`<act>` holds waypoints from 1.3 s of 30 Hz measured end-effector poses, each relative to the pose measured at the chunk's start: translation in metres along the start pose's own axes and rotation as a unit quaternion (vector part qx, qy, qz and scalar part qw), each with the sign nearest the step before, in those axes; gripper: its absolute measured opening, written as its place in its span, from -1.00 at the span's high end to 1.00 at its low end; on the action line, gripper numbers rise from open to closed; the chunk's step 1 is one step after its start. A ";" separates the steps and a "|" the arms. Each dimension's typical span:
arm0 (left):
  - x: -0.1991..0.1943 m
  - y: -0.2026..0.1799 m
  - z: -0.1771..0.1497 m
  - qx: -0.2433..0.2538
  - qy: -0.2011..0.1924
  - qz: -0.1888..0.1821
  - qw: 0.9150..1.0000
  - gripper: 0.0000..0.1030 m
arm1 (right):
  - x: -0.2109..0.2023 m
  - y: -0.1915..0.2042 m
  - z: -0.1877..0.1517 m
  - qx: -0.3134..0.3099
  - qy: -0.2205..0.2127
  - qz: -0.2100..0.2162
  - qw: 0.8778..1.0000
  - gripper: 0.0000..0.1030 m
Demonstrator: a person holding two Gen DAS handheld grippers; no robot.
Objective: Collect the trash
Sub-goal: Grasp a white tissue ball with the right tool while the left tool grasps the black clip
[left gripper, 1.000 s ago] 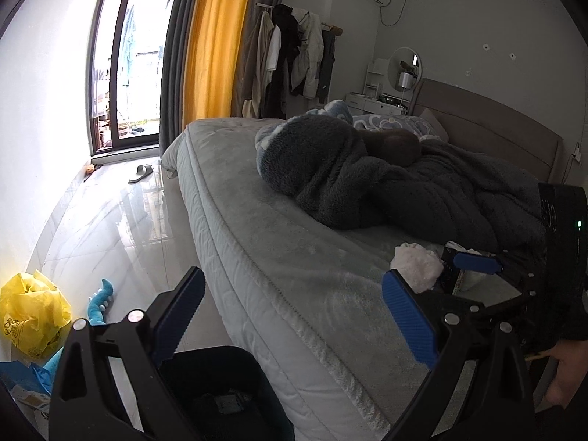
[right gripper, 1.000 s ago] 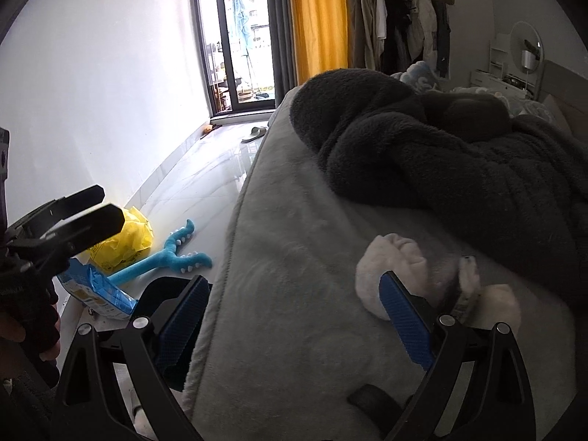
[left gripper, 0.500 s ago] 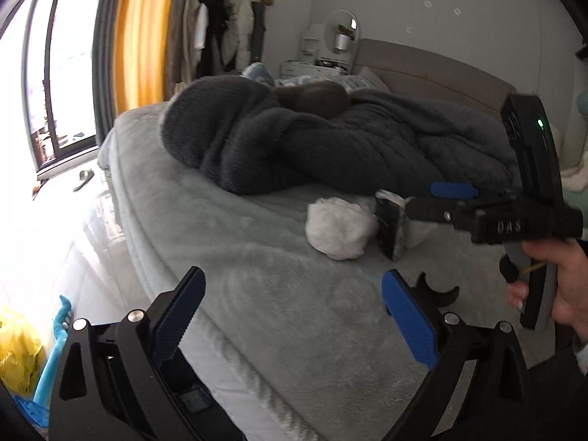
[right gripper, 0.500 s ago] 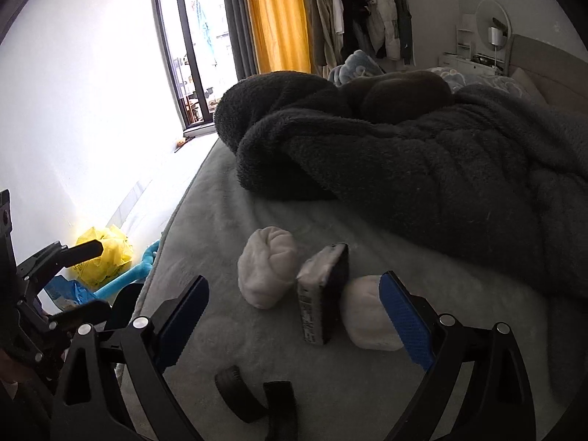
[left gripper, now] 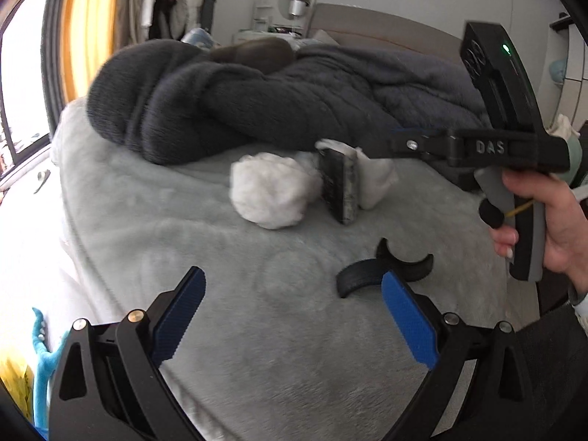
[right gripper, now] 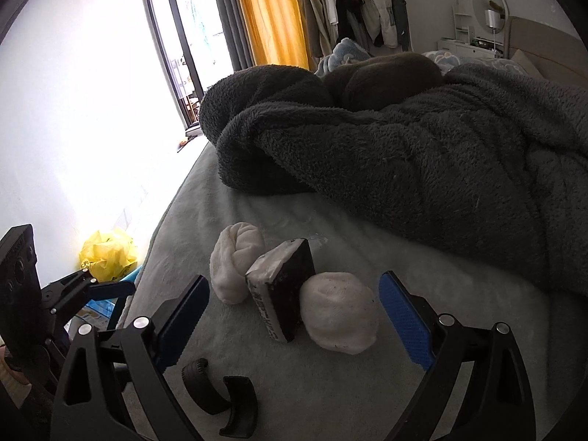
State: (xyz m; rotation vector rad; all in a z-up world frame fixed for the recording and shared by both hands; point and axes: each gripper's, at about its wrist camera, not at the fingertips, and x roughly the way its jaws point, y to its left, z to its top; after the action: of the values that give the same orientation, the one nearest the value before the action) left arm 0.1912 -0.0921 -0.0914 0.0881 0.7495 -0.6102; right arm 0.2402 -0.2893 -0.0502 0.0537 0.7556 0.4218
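Observation:
Two white crumpled tissue wads (right gripper: 237,264) (right gripper: 340,312) lie on the grey bed with a dark flat packet (right gripper: 281,290) standing on edge between them. My right gripper (right gripper: 294,312) is open just short of them, the packet and the nearer wad in line with its gap. A black curved plastic piece (right gripper: 220,393) lies close under it. In the left wrist view the wads (left gripper: 268,194) (left gripper: 375,180), the packet (left gripper: 340,183) and the black piece (left gripper: 382,264) lie beyond my open, empty left gripper (left gripper: 294,319).
A dark fleece blanket (right gripper: 404,154) is heaped right behind the trash. A hand (left gripper: 551,228) holds the right gripper's handle on the right. A yellow bag (right gripper: 106,253) and a blue toy (left gripper: 44,352) lie on the floor left of the bed.
Both grippers have come in over the bed toward the wads and packet. The left view has swung right, away from the floor and the dark bin. Both stay open.

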 end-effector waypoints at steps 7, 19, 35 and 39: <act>0.021 -0.022 0.003 0.028 0.014 -0.032 0.999 -0.89 | 0.007 -0.017 -0.001 0.006 0.017 -0.004 1.000 -0.66; 0.053 -0.030 0.003 0.036 0.057 -0.051 0.996 -0.49 | 0.018 -0.043 -0.005 0.029 0.041 0.001 0.999 -0.62; 0.050 -0.029 0.007 0.031 0.059 -0.078 0.995 0.06 | 0.041 -0.045 -0.013 0.051 0.082 0.026 0.995 -0.03; 0.046 -0.024 0.009 0.017 0.053 -0.073 0.996 0.06 | 0.041 -0.041 -0.011 0.047 0.086 0.023 0.995 0.05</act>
State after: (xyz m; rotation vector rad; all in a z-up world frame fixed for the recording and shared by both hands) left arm 0.2093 -0.1370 -0.1116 0.0977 0.8530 -0.7627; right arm 0.2739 -0.3120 -0.0933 0.1236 0.9455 0.4387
